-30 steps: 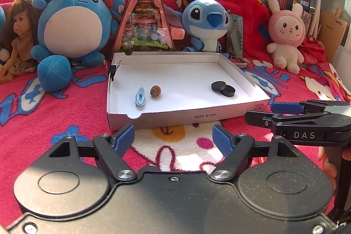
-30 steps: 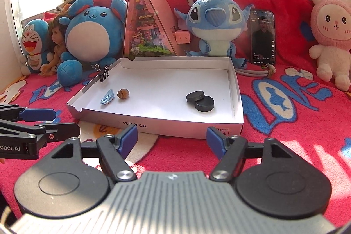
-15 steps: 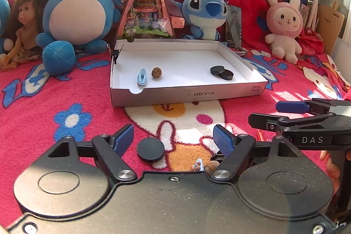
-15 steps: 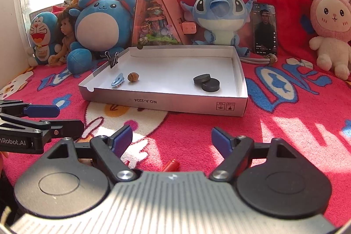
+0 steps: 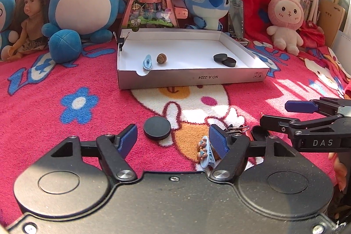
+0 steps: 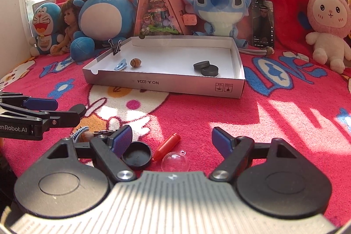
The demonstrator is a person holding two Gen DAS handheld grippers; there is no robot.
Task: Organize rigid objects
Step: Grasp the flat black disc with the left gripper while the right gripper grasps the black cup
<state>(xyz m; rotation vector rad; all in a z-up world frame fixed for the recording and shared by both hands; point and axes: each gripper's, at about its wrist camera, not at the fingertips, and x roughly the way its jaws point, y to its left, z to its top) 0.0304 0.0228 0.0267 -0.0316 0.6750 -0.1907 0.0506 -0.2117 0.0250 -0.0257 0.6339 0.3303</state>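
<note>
Closing jaws: the left gripper [image 5: 172,138] is narrowing with nothing yet pressed between its pads; the black disc [image 5: 157,129] lies on the blanket just ahead of the gap, toward its left pad, and is not gripped.
Hair clip: a small blue clip [image 5: 204,154] with brown ornaments is seen just beside the inner face of the right-hand finger [image 5: 217,140]; it could be nudged or caught instead of the disc if the closure is finished here (contact cannot be confirmed).
Right gripper: the right gripper [image 6: 171,142] is spread wide and nothing is grasped; a black cap [image 6: 136,156], a red bullet-shaped piece [image 6: 166,144] and a clear globe [image 6: 175,161] are crowded low in its gap.
Wrong pick: with three items so close, two could be pinched together or the round globe squeezed out sideways.
Soft ground: the blanket [image 5: 65,71] is plush, so a thin disc may be pressed into the pile and missed.
Collision: the two grippers are held near each other over the same cluster, so a clash is judged possible.
Box: the white box [image 5: 193,78] lies well ahead, already holding two discs [image 5: 225,59], a nut-like ball [image 5: 161,58] and a blue clip [image 5: 147,61].
</note>
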